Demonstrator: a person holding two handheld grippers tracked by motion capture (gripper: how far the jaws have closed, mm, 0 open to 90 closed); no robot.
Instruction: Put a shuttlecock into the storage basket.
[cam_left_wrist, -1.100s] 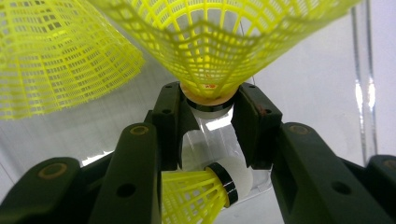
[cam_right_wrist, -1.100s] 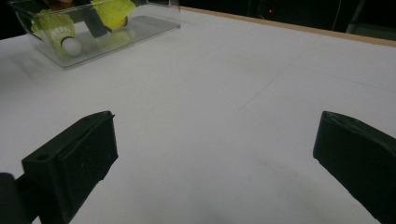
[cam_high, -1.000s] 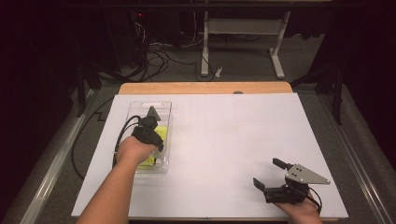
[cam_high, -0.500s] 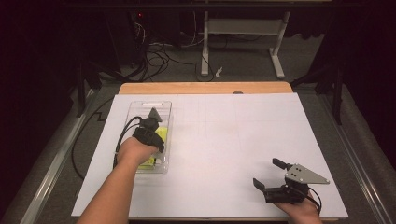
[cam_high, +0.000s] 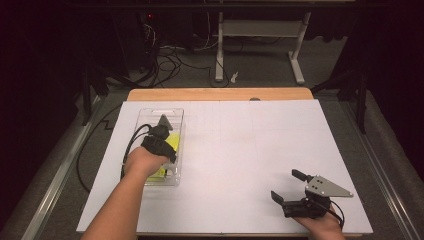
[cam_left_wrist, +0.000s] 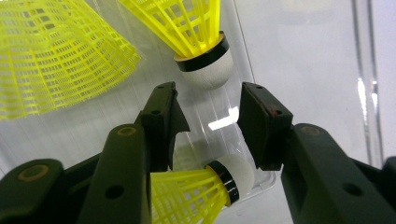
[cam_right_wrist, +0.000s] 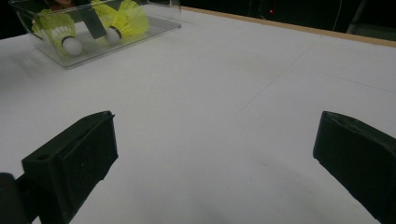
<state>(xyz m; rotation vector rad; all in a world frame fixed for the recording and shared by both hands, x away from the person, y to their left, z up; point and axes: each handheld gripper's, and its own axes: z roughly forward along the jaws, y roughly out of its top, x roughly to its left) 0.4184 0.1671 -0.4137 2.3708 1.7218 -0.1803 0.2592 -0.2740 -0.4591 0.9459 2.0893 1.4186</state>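
three yellow shuttlecocks (cam_left_wrist: 196, 32), one clear box (cam_high: 176, 116), two hand-held grippers (cam_high: 290, 187)

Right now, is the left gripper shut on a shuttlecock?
No: the left gripper is open, its jaws apart above the clear box, with no shuttlecock clamped between them.

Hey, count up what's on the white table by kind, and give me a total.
Yellow plastic-skirted shuttlecocks with white tips: 3 in sight
Clear plastic box holding them: 1
Black two-jaw grippers: 2, left gripper in the box, right gripper over bare tabletop
Total: 6
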